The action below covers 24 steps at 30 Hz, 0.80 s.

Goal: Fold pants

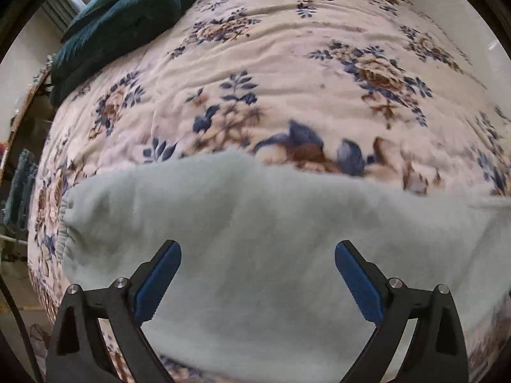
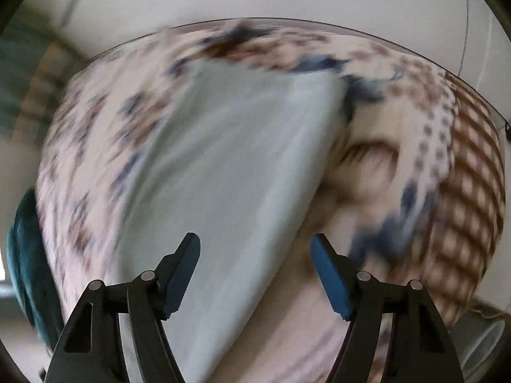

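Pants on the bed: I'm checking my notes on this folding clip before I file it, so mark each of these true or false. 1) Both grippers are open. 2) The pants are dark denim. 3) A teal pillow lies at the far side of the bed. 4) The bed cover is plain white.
1) True: the left gripper and the right gripper both stand open, holding nothing.
2) False: the pants are a pale, soft light fabric.
3) True: the teal pillow lies beyond the pants.
4) False: the bed cover is cream with blue and brown flowers.
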Motion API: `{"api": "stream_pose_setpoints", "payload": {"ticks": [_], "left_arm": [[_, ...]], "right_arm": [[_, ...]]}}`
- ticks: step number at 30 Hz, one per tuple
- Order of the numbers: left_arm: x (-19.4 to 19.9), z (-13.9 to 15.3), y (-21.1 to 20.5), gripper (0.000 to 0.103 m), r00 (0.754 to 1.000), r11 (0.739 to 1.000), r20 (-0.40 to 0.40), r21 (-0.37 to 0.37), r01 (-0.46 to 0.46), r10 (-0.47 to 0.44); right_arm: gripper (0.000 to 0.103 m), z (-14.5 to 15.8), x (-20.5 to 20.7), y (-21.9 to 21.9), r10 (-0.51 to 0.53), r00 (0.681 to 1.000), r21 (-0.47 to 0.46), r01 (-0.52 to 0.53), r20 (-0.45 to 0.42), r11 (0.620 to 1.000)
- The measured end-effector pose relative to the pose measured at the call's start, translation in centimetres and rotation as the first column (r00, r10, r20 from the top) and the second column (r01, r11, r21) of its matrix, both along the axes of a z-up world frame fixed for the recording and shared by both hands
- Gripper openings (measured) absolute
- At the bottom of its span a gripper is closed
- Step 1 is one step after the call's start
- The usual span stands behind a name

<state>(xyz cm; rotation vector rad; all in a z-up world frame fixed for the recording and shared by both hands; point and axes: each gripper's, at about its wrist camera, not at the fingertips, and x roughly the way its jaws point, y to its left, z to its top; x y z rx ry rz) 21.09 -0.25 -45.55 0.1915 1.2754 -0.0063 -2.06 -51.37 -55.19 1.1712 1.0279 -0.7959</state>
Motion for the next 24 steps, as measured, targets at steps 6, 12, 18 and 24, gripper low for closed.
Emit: {"api": "stream_pose_setpoints", "payload": {"ticks": [6, 12, 18, 24], "left_arm": [[4.5, -3.5, -0.1, 0.099, 0.992, 0.986, 0.022, 0.111, -0.125, 0.124], [7.4, -5.8, 2.8, 0.099, 0.955, 0.960, -0.106, 0.056, -0.274, 0.279], [3.5, 0.4, 3.5, 0.099, 0.954, 0.953, -0.009, -0.046, -0.300, 0.300], [4.4, -2.7, 9.4, 0.099, 0.863, 0.860, -0.096, -0.082, -0.504, 0.497]], "right_arm": [[0.016, -1.9, 0.8, -3.1, 0.052, 0.999, -0.017, -0.052, -0.006, 0.998], [0.027, -3.3, -0.4, -4.0, -0.023, 0.998, 0.144, 0.014, 0.060, 0.990], [0.072, 0.1, -0.6, -2.0, 0.021, 0.998, 0.110, -0.028, 0.067, 0.994], [0.072, -2.7, -3.3, -1.6, -0.166, 0.986, 0.144, 0.160, 0.034, 0.977]]}}
